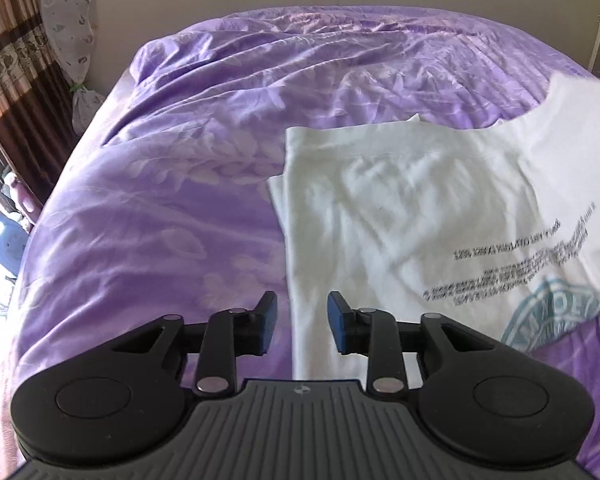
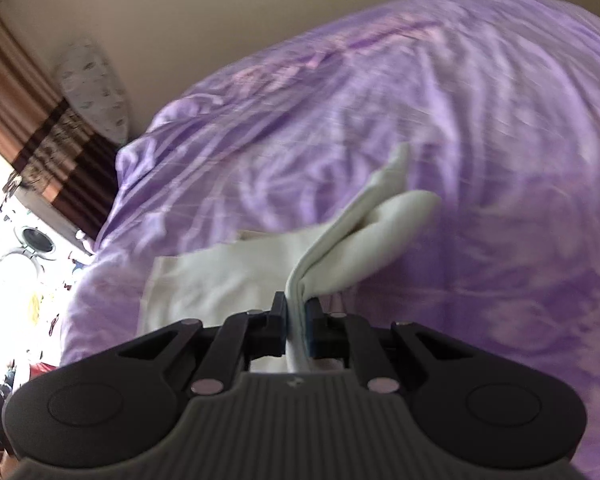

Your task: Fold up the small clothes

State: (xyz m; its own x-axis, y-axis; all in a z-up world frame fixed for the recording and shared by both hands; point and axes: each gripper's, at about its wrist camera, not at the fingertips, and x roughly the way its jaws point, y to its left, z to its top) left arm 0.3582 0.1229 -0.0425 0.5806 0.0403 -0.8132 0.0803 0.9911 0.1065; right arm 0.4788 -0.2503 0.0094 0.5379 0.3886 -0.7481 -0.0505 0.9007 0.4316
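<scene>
A white T-shirt point(image 1: 412, 216) with dark printed text and a teal round emblem lies partly folded on the purple bed cover point(image 1: 188, 184). Its right part is lifted off the bed and blurred in the left wrist view. My left gripper point(image 1: 302, 316) hovers over the shirt's near left edge, open, with nothing between its blue pads. In the right wrist view my right gripper point(image 2: 296, 320) is shut on a bunched edge of the white T-shirt point(image 2: 340, 248), and the cloth hangs up off the bed cover point(image 2: 480, 160) from its pads.
The wrinkled purple cover spreads across the whole bed. A brown striped curtain point(image 1: 12, 64) and a pale patterned bundle point(image 1: 70, 20) stand at the left by the wall. Bright window light and clutter point(image 2: 28, 248) lie beyond the bed's left edge.
</scene>
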